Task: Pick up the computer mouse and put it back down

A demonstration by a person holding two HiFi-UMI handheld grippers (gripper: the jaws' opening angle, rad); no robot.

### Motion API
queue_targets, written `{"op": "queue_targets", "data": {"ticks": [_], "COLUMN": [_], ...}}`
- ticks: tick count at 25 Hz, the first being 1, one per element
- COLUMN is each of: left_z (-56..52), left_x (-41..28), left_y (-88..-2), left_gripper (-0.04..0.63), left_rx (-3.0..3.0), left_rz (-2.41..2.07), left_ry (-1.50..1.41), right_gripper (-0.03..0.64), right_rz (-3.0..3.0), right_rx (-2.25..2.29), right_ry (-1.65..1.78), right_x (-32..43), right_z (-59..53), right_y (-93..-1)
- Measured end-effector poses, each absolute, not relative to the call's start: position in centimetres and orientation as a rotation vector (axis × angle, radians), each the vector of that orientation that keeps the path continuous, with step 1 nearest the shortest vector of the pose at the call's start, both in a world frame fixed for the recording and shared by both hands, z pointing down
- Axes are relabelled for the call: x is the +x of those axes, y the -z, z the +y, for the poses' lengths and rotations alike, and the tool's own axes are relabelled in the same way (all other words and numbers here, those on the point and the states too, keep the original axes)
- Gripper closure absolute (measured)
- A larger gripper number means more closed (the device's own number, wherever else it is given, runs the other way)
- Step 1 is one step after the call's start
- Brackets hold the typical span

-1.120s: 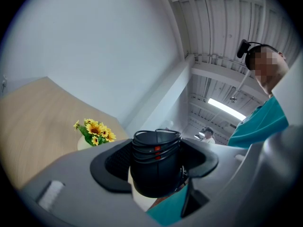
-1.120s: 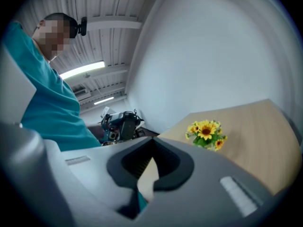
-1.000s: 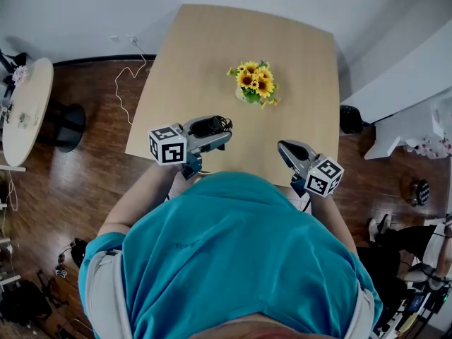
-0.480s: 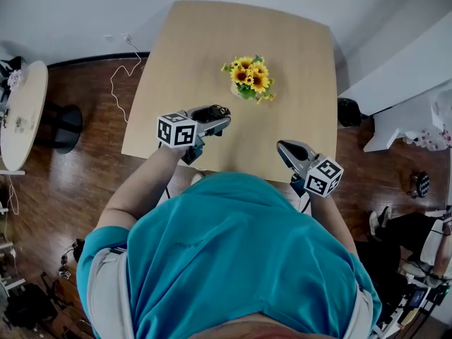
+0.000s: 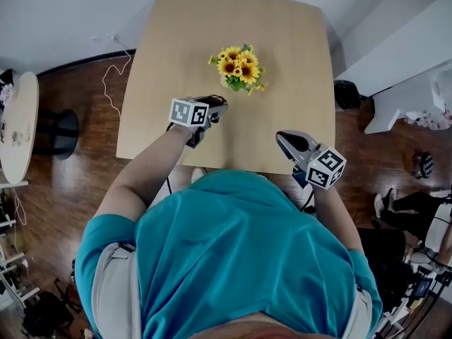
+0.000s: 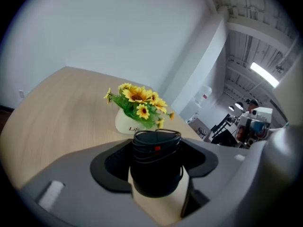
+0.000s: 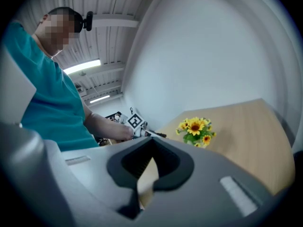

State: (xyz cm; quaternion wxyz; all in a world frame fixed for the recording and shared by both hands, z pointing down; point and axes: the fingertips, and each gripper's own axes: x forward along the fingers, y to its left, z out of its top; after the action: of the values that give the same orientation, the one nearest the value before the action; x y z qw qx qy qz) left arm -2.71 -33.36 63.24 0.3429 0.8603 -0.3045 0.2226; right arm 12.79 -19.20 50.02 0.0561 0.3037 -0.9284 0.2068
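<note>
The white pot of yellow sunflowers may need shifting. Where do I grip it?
Take the white pot by its bare lower wall, coming in level from the side; the sunflowers overhang its rim and likely block a grip from above.

I see a pale tan, wood-grain table [image 5: 282, 62]. On the table, the flowers [image 5: 236, 66] are yellow with dark centres and green leaves, in a white pot [image 6: 124, 122] with dark lettering. The mouse [image 6: 156, 178] is black with a small red mark, and its cord [image 6: 156, 138] is black too. The left gripper [image 5: 217, 106] and right gripper [image 5: 284, 138] are grey with black pads [image 6: 113, 162]. The cube [image 5: 186, 111] on the left one and the cube [image 5: 326, 168] on the right one carry black-and-white square patterns. The shirt [image 5: 233, 260] is teal. Around the table, the floor [image 5: 63, 182] is dark reddish-brown wood, crossed by a white cable [image 5: 113, 76].
</note>
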Motion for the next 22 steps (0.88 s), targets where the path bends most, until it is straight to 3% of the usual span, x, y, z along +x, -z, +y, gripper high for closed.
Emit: {"op": "queue_targets", "data": {"ticks": [14,22], "left_z": [-37.9,-38.5], "left_x": [-2.8,-1.3], "left_y": [-72.3,-73.6], "left_gripper": [0.281,0.281], "left_rx": [2.042,2.004], "left_rz": [-0.993,-1.007], "left_ry": [-0.945,-0.999], "right_gripper": [0.615,0.615], "right_rz": [-2.784,-2.767], "right_rx": [1.011,1.064], "right_ry": [-0.723,-0.744], "right_x": [15.9,17.5], "right_z": [-17.9,-17.5], "right_y": [-52.4,-52.9]}}
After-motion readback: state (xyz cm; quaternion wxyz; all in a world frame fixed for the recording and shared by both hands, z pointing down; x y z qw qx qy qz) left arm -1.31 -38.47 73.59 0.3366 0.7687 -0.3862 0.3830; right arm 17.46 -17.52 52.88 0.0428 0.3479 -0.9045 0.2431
